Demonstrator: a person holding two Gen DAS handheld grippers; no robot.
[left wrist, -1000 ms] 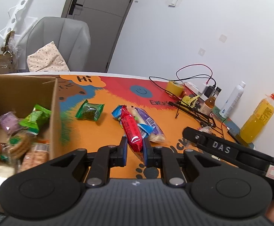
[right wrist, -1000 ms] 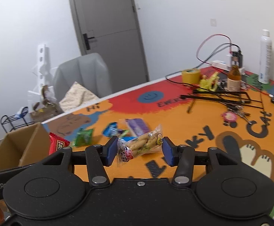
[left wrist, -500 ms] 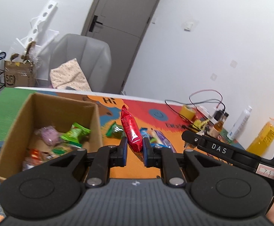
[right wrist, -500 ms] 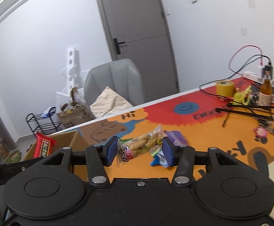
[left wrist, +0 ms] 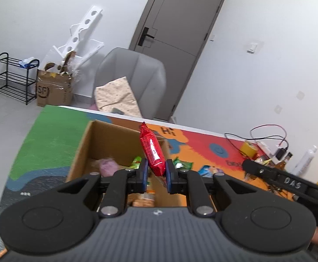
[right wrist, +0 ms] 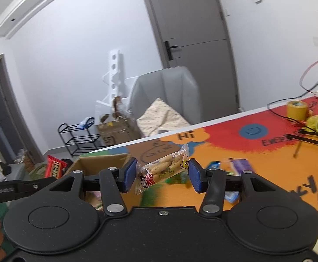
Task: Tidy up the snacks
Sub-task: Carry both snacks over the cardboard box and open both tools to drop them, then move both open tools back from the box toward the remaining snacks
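Carrying two snacks toward the box (left wrist: 97, 139); we list each view in turn.

Left wrist view:
- Left gripper (left wrist: 155, 175): clenched on the red pack (left wrist: 152, 150), pinched at its lower end. Pack stands nearly upright, top leaning toward 11 o'clock, held in the air over the box's right wall.
- Box: open cardboard, at 10 o'clock from the jaws, on the mat (left wrist: 56, 128). Inside we see a purple pack (left wrist: 107, 166), a green pack (left wrist: 136, 162) and biscuit packs near the bottom, partly hidden by the gripper.
- Loose snacks on the mat at 3 o'clock: another green pack (left wrist: 184, 163) and a blue pack (left wrist: 204, 170).
- Right gripper's body shows at 3 o'clock, marked DAS.

Right wrist view:
- Right gripper (right wrist: 162, 175): grasping the clear biscuit pack (right wrist: 163, 168) across its length, ends against the blue pads. Pack tilts, high end toward 2 o'clock, clear of the mat.
- Box (right wrist: 102, 161) at 9 o'clock, lower and beyond the jaws; the red pack appears at its left side.
- Blue and purple packs (right wrist: 239, 163) lie on the mat at 3 o'clock, blurred.

Step in hand, as we judge it: transport, both packs lifted, neither released. Next move calls for bringing the red pack fully over the opening, then letting go; the biscuit pack needs more travel toward 9 o'clock first, keeping clear of the other gripper.
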